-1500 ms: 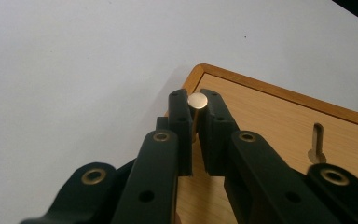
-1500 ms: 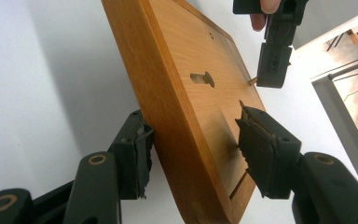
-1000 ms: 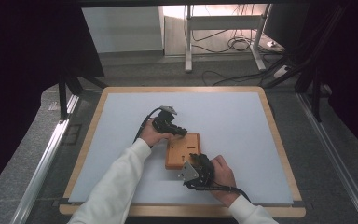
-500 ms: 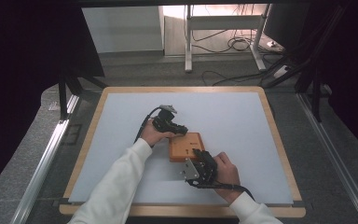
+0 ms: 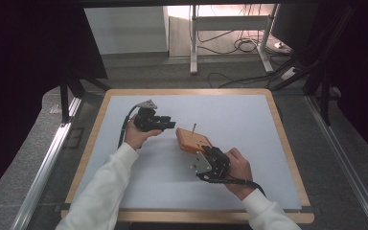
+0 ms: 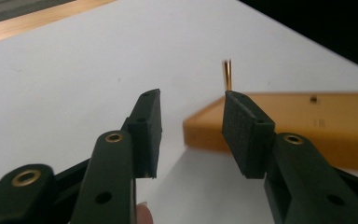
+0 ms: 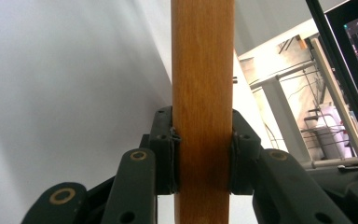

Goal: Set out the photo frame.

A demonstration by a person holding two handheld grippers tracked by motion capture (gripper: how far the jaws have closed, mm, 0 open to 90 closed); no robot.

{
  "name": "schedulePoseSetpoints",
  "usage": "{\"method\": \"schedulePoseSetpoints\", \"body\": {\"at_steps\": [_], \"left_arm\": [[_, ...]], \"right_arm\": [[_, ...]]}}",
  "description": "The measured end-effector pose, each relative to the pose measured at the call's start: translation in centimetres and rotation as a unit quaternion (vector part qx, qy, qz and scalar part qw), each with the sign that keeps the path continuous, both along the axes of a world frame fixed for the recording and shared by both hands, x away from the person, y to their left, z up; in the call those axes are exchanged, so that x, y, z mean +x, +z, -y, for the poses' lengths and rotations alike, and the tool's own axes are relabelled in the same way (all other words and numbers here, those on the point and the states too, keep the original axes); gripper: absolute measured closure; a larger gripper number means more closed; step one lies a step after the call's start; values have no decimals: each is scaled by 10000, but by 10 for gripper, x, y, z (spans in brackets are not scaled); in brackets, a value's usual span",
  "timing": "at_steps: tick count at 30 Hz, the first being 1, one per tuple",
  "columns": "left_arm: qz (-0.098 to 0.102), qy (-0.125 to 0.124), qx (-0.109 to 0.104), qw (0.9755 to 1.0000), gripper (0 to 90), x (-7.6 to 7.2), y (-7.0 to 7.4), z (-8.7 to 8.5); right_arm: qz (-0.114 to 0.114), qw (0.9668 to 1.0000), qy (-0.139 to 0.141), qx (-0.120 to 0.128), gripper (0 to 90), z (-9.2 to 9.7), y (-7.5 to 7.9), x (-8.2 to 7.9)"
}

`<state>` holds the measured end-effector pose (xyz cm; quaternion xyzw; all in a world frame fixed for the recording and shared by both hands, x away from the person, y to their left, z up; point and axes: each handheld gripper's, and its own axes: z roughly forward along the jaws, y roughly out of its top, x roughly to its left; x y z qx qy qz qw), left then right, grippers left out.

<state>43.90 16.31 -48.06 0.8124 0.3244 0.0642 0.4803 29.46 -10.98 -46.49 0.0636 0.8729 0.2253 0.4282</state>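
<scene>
Fingers of my right gripper [image 7: 203, 158] clamp the wooden block [image 7: 203, 93] across its thin edge, at centre frame in the right gripper view; fingers of my left gripper [image 6: 193, 133] stand apart, empty, the block just beyond them at right of frame; in the high view the block [image 5: 193, 140] sits mid-frame, tilted above the white table [image 5: 249, 120]. I judge it rigid, light, smooth-faced and liable to slip; the narrow edges offer the surest hold. Orange-brown, flat, rectangular, small holes in its face; a thin peg [image 5: 194, 127] rises from its far end.
</scene>
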Motion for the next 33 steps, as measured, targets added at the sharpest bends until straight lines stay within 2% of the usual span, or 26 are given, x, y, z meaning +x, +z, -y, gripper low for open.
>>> {"method": "schedulePoseSetpoints", "body": {"at_steps": [2,5,11,14,20,22,33], "left_arm": [[9,-5,-5,10000,516,-9,-3,-7],[26,-56,10,10000,484,-15,-5,-9],[243,-203,302,9990,426,-35,-8,-4],[289,-278,393,9984,402,-43,-10,-1],[284,-378,539,9974,349,-59,-17,-1],[274,-392,527,9975,344,-63,-19,-2],[179,-413,552,9975,318,-74,-29,-4]], "right_arm": [[-54,10000,16,60,698,0,2,2],[-54,10000,51,20,698,1,3,3],[-74,9999,116,-62,699,-1,5,5],[-111,9998,128,-56,699,0,6,6],[-238,9996,124,25,699,1,11,10],[-261,9996,136,29,700,1,12,12],[-366,9991,208,-39,701,-3,18,18]]}}
